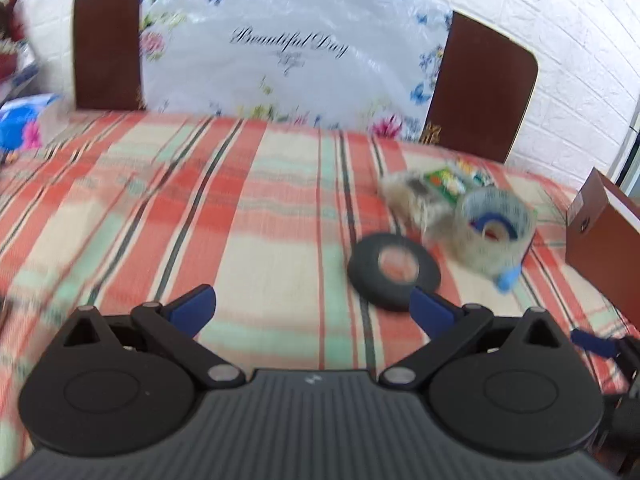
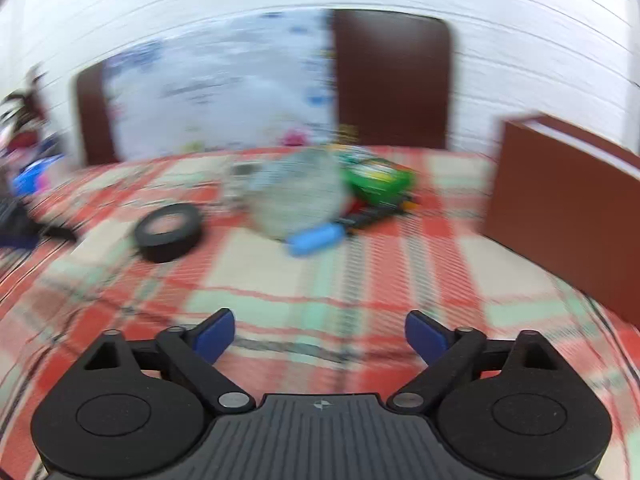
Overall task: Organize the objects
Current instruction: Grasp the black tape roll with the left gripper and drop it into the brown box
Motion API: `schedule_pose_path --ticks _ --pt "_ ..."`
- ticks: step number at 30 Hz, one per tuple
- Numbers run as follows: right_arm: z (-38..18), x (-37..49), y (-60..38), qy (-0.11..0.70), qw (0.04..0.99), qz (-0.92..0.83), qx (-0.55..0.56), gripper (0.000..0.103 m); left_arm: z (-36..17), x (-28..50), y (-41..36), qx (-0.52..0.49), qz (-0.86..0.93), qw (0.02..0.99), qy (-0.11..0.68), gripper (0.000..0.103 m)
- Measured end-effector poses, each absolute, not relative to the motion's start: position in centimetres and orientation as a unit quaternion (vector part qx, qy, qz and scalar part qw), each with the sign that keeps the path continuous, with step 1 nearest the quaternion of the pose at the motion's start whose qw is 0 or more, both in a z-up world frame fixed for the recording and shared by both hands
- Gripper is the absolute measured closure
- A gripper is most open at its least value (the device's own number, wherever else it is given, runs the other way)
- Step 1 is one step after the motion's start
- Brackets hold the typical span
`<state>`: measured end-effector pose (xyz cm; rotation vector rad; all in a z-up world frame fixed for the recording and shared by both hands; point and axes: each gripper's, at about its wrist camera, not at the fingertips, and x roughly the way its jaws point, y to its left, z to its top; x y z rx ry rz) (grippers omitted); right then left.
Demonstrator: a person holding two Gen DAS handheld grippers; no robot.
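Plaid blanket [image 1: 240, 200] fills most of both views, w/ a floral-wrapped panel [image 1: 288, 52] upright at top centre. Brown box [image 2: 560, 208] sits at right edge. Clear tape roll [image 1: 496, 232] is right of centre, black tape roll [image 1: 394, 266] just beside it on the lower left. Left gripper [image 1: 312, 306] & right gripper [image 2: 320, 336]: fingers wide apart, nothing between, over bare blanket at bottom.

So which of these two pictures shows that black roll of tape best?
The left wrist view: the black tape roll lies flat on the checked bedspread, close ahead and fairly sharp, with its hole plain. In the right wrist view the roll sits farther off to the left, smaller and smeared by blur.
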<state>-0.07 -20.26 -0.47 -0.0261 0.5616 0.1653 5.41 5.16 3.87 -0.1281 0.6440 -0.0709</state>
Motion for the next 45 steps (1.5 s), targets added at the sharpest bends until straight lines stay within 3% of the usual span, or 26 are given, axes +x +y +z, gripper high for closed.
schedule_pose_path --ticks 2,5,6,12,14,15,19,26,34,40,45 --pt "-0.3 0.4 -18.5 0.277 0.952 0.124 -0.038 0.027 4.2 7.0 4.8 -0.056 -0.049 0.946 0.315 0.0" --pt "-0.2 1.5 -16.1 0.283 0.939 0.178 -0.076 0.04 4.2 9.1 4.3 -0.056 -0.076 0.939 0.329 0.023" --pt "-0.1 2.1 -15.3 0.284 0.936 0.19 -0.088 0.04 4.1 9.8 4.1 -0.056 -0.084 0.937 0.335 0.03" --pt "0.0 6.5 -12.4 0.291 0.926 0.221 -0.097 0.039 2.6 12.4 3.3 -0.053 -0.141 0.916 0.372 0.044" --pt "-0.2 7.9 -11.8 0.292 0.924 0.231 -0.089 0.036 1.6 12.8 3.3 -0.056 -0.146 0.908 0.39 0.061" --pt "-0.3 8.4 -11.5 0.292 0.922 0.238 -0.087 0.035 1.0 12.8 3.5 -0.066 -0.147 0.906 0.392 0.065" --pt "-0.5 8.9 -10.4 0.286 0.921 0.248 -0.091 0.032 1.4 12.2 4.1 -0.1 -0.141 0.905 0.388 0.071" --pt "1.6 5.0 -14.2 0.241 0.944 0.214 -0.071 0.032 6.7 9.9 -2.9 -0.042 -0.189 0.915 0.353 0.072" --pt "7.6 1.2 -28.0 0.148 0.987 0.051 -0.046 0.032 13.1 9.7 -21.8 0.041 -0.328 0.902 0.277 0.072" --pt "8.6 -0.6 -39.3 0.144 0.987 -0.068 -0.009 0.032 11.8 10.5 -34.1 0.065 -0.401 0.867 0.289 0.072" --pt "7.1 0.5 -44.4 0.174 0.979 -0.106 0.023 0.033 9.2 11.4 -38.3 0.083 -0.404 0.856 0.313 0.071"
